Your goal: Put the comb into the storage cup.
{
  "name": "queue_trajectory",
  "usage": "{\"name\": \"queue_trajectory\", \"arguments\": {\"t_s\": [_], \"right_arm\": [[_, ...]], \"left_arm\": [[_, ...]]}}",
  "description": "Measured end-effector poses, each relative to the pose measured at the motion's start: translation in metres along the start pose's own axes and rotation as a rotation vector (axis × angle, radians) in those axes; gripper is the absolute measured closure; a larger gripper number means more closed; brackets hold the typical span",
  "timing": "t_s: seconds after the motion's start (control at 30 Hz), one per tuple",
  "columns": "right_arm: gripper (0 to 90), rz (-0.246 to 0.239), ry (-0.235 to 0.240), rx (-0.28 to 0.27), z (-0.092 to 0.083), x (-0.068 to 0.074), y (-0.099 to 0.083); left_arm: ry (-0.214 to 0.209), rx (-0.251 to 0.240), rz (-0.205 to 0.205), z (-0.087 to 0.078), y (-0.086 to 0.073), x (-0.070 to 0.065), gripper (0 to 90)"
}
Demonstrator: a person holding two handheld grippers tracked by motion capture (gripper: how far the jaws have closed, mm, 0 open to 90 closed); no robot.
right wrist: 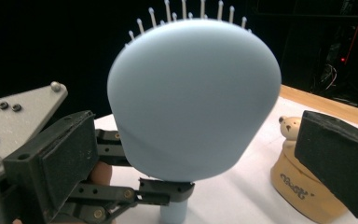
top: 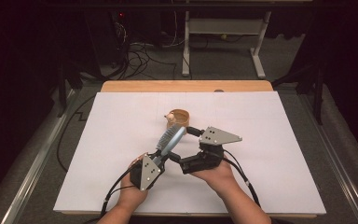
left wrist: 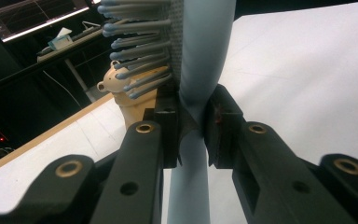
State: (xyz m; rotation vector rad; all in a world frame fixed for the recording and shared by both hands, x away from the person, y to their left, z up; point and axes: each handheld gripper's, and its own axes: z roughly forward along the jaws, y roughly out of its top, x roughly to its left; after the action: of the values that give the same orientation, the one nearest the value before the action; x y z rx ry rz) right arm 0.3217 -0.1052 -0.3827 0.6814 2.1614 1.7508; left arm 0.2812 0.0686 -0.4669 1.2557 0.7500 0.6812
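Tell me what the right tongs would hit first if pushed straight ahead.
Probably the hairbrush: its smooth back faces the right tongs, between their open jaws. Depth is unclear.

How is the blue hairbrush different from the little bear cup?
The hairbrush is pale blue and long, with bristles; the bear cup is tan, short and round, with a bear's head at its rim. The hairbrush is held up off the table, clamped at its neck by the left gripper; the bear cup stands free on the white table.
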Motion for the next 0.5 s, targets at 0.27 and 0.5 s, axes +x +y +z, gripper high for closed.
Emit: {"name": "queue_trajectory", "arguments": {"t_s": [0.27, 0.5], "right_arm": [[0.8, 0.019, 0.011, -0.021, 0.0028, 0.0008, 0.0037], [3.4, 0.039, 0.014, -0.033, 0.0051, -0.0004, 0.0029]], "left_arm": [[0.001, -0.005, 0.002, -0.0008, -0.0005, -0.0009, 77.4], [-0.004, 0.000, 0.006, -0.0012, -0.0011, -0.0021, 77.4]]}}
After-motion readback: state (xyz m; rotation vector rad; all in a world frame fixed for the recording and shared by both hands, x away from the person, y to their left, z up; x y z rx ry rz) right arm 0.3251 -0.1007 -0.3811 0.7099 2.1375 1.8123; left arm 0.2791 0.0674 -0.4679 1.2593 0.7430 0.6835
